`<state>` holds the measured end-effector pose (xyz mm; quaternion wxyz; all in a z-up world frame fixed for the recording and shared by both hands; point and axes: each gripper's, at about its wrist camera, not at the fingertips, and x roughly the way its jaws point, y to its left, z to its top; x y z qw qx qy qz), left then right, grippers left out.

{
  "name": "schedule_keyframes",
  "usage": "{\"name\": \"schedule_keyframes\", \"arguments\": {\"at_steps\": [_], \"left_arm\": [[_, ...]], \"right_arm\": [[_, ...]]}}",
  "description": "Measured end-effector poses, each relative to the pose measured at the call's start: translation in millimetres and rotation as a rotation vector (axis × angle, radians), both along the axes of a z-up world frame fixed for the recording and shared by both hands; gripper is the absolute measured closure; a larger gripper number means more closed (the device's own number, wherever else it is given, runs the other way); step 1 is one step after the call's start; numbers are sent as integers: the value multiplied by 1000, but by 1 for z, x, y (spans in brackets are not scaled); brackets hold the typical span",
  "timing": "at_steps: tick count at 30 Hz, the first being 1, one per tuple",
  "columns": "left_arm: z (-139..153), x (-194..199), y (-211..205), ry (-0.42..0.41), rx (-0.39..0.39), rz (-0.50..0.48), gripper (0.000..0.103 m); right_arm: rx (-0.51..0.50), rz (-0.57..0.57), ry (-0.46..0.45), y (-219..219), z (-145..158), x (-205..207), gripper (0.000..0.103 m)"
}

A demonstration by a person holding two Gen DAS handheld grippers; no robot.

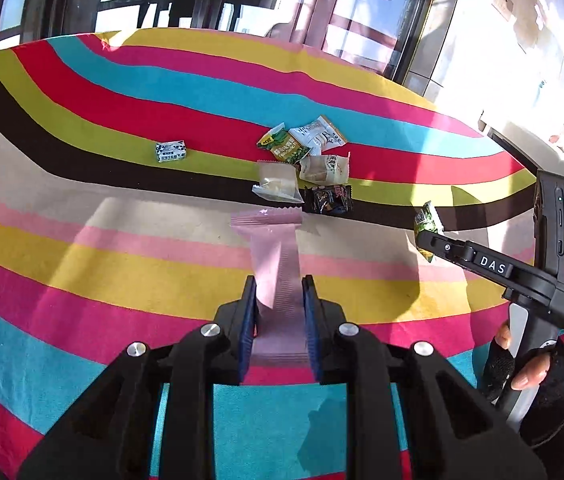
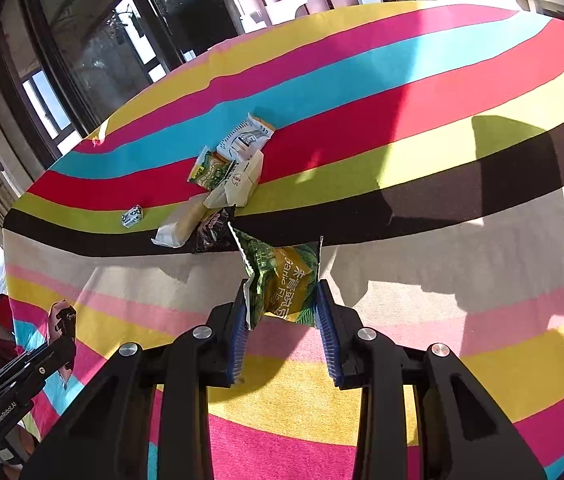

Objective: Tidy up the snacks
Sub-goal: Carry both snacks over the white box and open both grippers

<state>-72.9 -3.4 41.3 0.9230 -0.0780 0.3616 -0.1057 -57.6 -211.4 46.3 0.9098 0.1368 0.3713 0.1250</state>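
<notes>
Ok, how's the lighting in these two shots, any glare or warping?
Left wrist view: hard sunlight, blown-out glare at upper right, the striped cloth bowed by the fisheye. Right wrist view: sharp dark shadows cross the cloth at right, stripes bulge into a dome, and the green packet stays crisp.

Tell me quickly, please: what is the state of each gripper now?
Left gripper: closed, holding a pink snack packet.
Right gripper: closed, holding a green snack packet.

Black hand-held gripper — blue ribbed pads, silver screws, black fingerless glove
</notes>
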Motion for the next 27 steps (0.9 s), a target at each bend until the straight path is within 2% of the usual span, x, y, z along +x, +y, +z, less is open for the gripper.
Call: {"name": "schedule_keyframes", "arguments": {"at_steps": [3, 4, 5, 9, 14, 20, 27], "left_arm": [[-1, -14, 18, 8, -26, 22, 81], [-3, -18, 23, 10, -31, 27, 81], [-4, -22, 26, 12, -35, 29, 81], [-9, -38, 33, 8, -32, 23, 81], [-8, -60, 40, -13, -43, 16, 81], [-3, -92, 60, -42, -48, 35, 81], [1, -139, 107, -78, -60, 128, 81]], "right_arm": [[-20, 11, 10, 5, 4, -7, 70], [1, 14, 19, 5, 5, -12, 70], [24, 26, 24, 8, 6, -18, 70], [-19, 92, -14, 29, 13, -51, 70], [-12, 169, -7, 52, 12, -83, 70], [-37, 273, -17, 92, 12, -114, 70], [-91, 444, -47, 156, 18, -149, 70]]}}
